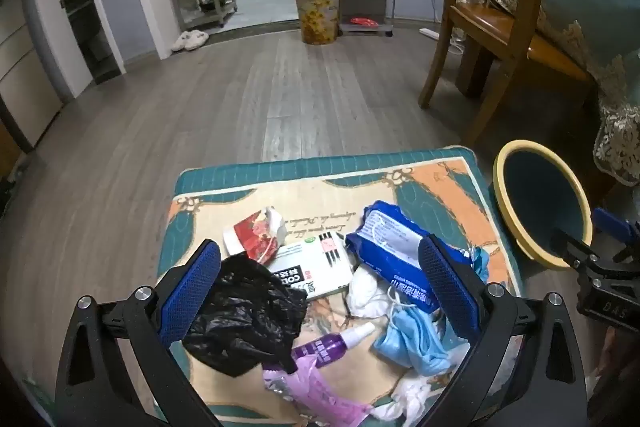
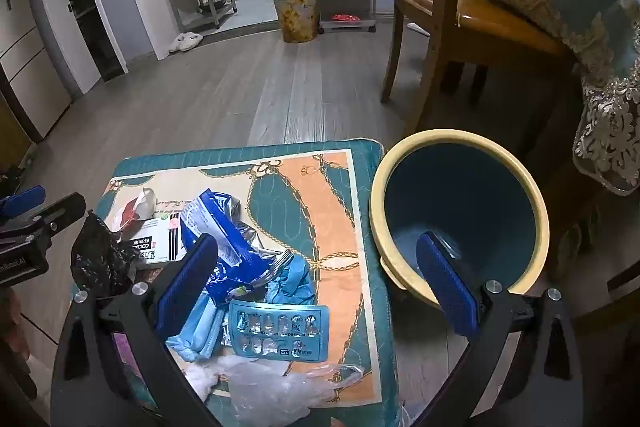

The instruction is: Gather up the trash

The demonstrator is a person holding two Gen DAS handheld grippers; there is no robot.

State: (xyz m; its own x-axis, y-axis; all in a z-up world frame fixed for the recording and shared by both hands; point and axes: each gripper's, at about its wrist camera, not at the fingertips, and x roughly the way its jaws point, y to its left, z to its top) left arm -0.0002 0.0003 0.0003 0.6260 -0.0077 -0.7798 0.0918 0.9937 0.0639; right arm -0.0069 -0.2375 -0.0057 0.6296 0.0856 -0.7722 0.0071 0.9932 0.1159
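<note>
Grippers first: left gripper (image 1: 320, 281) and right gripper (image 2: 318, 277) both hang spread wide, grasping nothing, over the trash pile on the cushion (image 2: 340, 163). Black bag (image 1: 244, 311), blue wrapper (image 1: 390, 255) and blister pack (image 2: 280, 333) lie uncollected. Right of the cushion, the bin (image 2: 538, 203) looks nearly empty, so collecting has barely begun.
</note>
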